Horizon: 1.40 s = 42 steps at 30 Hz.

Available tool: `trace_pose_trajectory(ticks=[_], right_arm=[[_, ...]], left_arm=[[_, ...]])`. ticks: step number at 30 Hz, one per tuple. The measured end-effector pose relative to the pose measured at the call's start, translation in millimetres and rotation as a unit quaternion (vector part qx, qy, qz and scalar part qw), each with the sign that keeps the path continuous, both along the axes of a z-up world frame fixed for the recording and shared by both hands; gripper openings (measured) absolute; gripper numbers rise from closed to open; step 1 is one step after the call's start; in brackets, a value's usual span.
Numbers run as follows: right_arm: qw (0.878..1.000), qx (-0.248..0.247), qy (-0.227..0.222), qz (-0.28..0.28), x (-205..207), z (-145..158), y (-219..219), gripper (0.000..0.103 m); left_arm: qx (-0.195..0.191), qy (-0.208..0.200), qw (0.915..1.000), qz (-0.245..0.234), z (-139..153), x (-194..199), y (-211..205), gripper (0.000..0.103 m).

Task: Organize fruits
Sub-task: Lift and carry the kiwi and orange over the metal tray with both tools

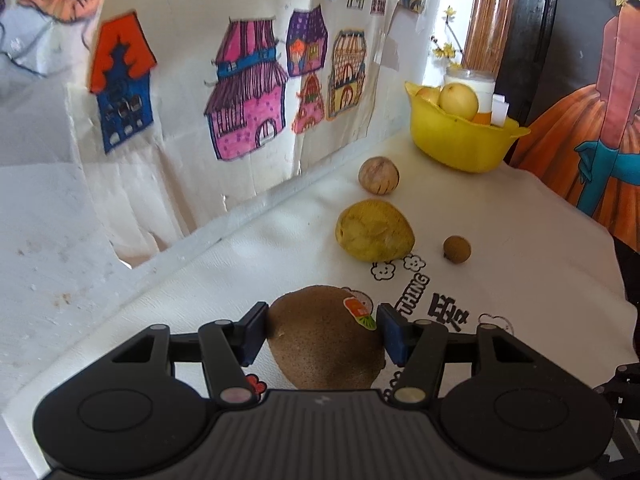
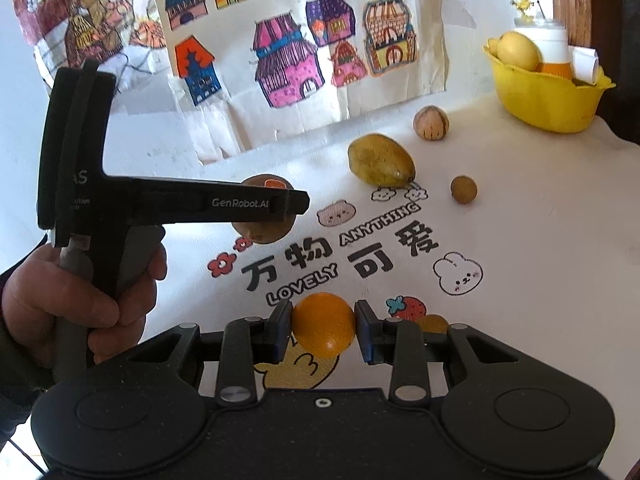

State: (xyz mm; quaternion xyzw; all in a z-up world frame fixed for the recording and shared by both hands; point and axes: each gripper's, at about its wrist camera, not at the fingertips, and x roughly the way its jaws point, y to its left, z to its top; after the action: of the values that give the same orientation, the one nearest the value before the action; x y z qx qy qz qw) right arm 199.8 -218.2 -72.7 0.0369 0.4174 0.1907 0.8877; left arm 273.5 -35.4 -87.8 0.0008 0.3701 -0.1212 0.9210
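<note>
Fingers first: my left gripper (image 1: pixel 322 336) is clamped on a brown kiwi (image 1: pixel 326 340) with a sticker, and my right gripper (image 2: pixel 323 330) grips a small orange (image 2: pixel 323 325), pads pressing both sides. Beneath them I see the white printed desk (image 2: pixel 540 240). At its far corner sits a yellow bowl (image 1: pixel 460 142) already holding pale fruit. Between lie a yellow-green mango (image 1: pixel 374 231), a striped round fruit (image 1: pixel 378 176) and a small brown longan (image 1: pixel 456 249), well apart.

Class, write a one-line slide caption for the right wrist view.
Right gripper grips an orange; left gripper holds a kiwi, bowl beyond.
</note>
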Motion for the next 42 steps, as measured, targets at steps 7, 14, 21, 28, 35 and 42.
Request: trace_pose_trajectory(ticks=[7, 14, 21, 28, 35, 42], right_arm=[[1.0, 0.005, -0.025, -0.005, -16.3, 24.1, -2.4, 0.036], [0.998, 0.014, -0.054, -0.011, -37.9, 49.6, -6.2, 0.036], [0.996, 0.026, -0.078, -0.018, -66.7, 70.1, -12.5, 0.036], [0.994, 0.035, -0.103, -0.022, -97.4, 88.9, -21.5, 0.036], [0.992, 0.043, -0.118, -0.03, -128.7, 100.9, -33.4, 0.036], [0.99, 0.048, -0.126, -0.042, -158.4, 106.9, -45.9, 0.036]], left_arm=[[-0.004, -0.024, 0.9997, 0.0, 26.8, -22.2, 1.1, 0.063], [-0.008, -0.044, 0.999, 0.0, 53.3, -50.8, 2.8, 0.063], [-0.009, -0.063, 0.998, -0.001, 75.6, -84.2, 3.7, 0.063], [-0.012, -0.077, 0.997, -0.002, 93.7, -117.1, 2.0, 0.063], [-0.014, -0.087, 0.9961, -0.003, 104.9, -150.9, -1.4, 0.063], [-0.019, -0.089, 0.9958, -0.004, 109.1, -181.4, -3.9, 0.063]])
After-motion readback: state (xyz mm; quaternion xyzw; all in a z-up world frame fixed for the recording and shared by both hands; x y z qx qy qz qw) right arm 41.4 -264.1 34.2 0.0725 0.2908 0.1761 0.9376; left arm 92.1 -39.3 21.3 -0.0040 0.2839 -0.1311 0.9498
